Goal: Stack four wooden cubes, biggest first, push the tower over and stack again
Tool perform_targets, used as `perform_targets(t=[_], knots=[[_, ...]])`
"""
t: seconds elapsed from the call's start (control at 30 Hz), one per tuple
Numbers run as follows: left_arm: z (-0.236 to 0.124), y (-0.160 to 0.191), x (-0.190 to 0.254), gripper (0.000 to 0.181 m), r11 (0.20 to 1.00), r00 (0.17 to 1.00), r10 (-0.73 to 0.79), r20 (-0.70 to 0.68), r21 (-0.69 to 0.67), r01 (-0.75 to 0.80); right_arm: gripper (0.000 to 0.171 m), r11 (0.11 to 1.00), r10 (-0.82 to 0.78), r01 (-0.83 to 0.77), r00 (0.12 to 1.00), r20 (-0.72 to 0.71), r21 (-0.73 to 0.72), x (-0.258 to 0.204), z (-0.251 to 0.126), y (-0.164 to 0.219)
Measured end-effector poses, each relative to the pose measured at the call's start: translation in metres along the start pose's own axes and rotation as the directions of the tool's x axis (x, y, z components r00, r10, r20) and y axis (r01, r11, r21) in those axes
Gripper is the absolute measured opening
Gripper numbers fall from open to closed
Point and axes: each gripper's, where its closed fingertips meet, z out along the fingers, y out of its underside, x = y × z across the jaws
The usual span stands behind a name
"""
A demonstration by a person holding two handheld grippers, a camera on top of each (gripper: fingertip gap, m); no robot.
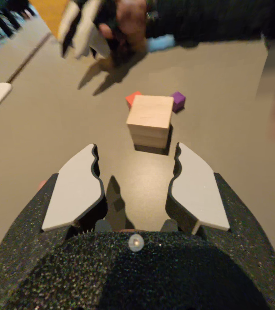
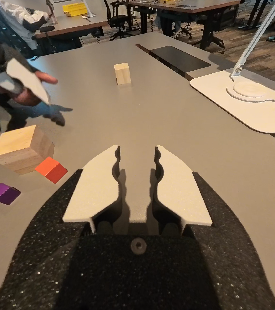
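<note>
Both claws gape, left claw [image 1: 136, 147]; right claw [image 2: 137, 147]; big cube [image 1: 149, 120] unheld.

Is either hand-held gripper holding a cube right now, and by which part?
Neither. The left hand-held gripper and right hand-held gripper are both open and empty; the large pale wooden cube sits untouched on the table.

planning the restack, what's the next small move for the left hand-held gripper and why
Probably ease the left hand-held gripper forward around the big wooden block: its jaws are open and empty, the block sits just ahead, and no blocks are stacked yet.
</note>
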Motion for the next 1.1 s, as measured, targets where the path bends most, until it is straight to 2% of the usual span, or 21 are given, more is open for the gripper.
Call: perform_targets(t=[0.07, 0.13, 0.17, 0.23, 0.3, 0.43, 0.53, 0.57, 0.6, 0.63, 0.67, 0.77, 0.8, 0.87, 0.9, 0.93, 1.0, 1.1], knots=[[-0.022, -0.009, -0.024, 0.085, 0.993, 0.995, -0.062, 0.080, 0.101, 0.054, 0.039, 1.000, 0.002, -0.002, 1.000, 0.001, 0.000, 0.000, 0.000, 0.000], [-0.046, -0.008, -0.066, 0.084, 0.972, 0.956, -0.178, 0.233, 0.191, 0.134, 0.039, 1.000, 0.003, -0.003, 1.000, 0.001, 0.001, 0.000, 0.000, 0.000], [-0.058, 0.001, -0.093, 0.084, 0.953, 0.905, -0.271, 0.327, 0.225, 0.204, 0.039, 1.000, 0.004, -0.004, 1.000, 0.000, 0.002, 0.000, 0.000, 0.000], [-0.080, 0.038, -0.146, 0.085, 0.903, 0.738, -0.431, 0.520, 0.253, 0.348, 0.039, 1.000, 0.005, -0.005, 1.000, 0.000, 0.000, 0.000, 0.000, 0.000], [-0.086, 0.074, -0.175, 0.091, 0.852, 0.617, -0.503, 0.606, 0.229, 0.470, 0.039, 1.000, 0.005, -0.005, 1.000, 0.000, -0.003, 0.001, 0.000, 0.000], [-0.079, 0.093, -0.208, 0.092, 0.839, 0.525, -0.454, 0.720, 0.148, 0.523, 0.039, 1.000, 0.008, -0.008, 1.000, -0.002, -0.004, 0.001, 0.000, 0.000], [-0.066, 0.112, -0.226, 0.090, 0.791, 0.485, -0.426, 0.764, 0.053, 0.610, 0.039, 1.000, 0.013, -0.013, 1.000, -0.005, 0.001, 0.002, 0.000, 0.000], [-0.063, 0.114, -0.231, 0.082, 0.782, 0.481, -0.422, 0.769, 0.041, 0.622, 0.039, 1.000, 0.013, -0.013, 1.000, -0.005, 0.002, 0.002, 0.000, 0.000], [-0.061, 0.115, -0.234, 0.066, 0.773, 0.479, -0.425, 0.768, 0.034, 0.633, 0.038, 1.000, 0.014, -0.014, 1.000, -0.006, 0.003, 0.002, 0.000, 0.000], [-0.059, 0.116, -0.235, 0.050, 0.766, 0.485, -0.435, 0.759, 0.029, 0.642, 0.038, 1.000, 0.014, -0.014, 1.000, -0.006, 0.004, 0.002, -0.001, 0.000], [-0.055, 0.113, -0.233, 0.047, 0.771, 0.505, -0.447, 0.739, 0.031, 0.637, 0.038, 1.000, 0.014, -0.014, 1.000, -0.005, 0.005, 0.002, -0.001, 0.000], [-0.038, 0.075, -0.209, 0.046, 0.893, 0.718, -0.391, 0.575, 0.047, 0.448, 0.038, 1.000, 0.015, -0.015, 1.000, 0.001, 0.008, 0.002, -0.001, -0.001], [-0.031, 0.053, -0.193, 0.046, 0.931, 0.801, -0.353, 0.483, 0.092, 0.354, 0.039, 1.000, 0.015, -0.015, 1.000, 0.005, 0.007, 0.001, -0.001, -0.001], [-0.022, 0.008, -0.144, 0.046, 0.956, 0.944, -0.242, 0.225, 0.222, 0.192, 0.039, 1.000, 0.016, -0.016, 1.000, 0.012, 0.002, 0.000, 0.000, 0.000], [-0.020, -0.010, -0.122, 0.046, 0.955, 0.977, -0.172, 0.129, 0.267, 0.133, 0.039, 1.000, 0.015, -0.015, 1.000, 0.013, -0.001, 0.000, 0.000, 0.000], [-0.017, -0.021, -0.109, 0.046, 0.958, 0.988, -0.123, 0.089, 0.272, 0.095, 0.039, 1.000, 0.012, -0.012, 1.000, 0.013, -0.003, 0.000, 0.000, 0.001], [-0.009, -0.032, -0.089, 0.046, 0.971, 0.998, -0.056, 0.020, 0.235, 0.050, 0.039, 1.000, 0.002, -0.002, 1.000, 0.007, -0.007, 0.000, 0.000, 0.001], [-0.003, -0.057, -0.047, 0.046, 0.951, 0.988, 0.057, -0.143, 0.308, -0.010, 0.039, 1.000, -0.008, 0.008, 1.000, 0.007, -0.020, -0.003, 0.001, 0.003]])
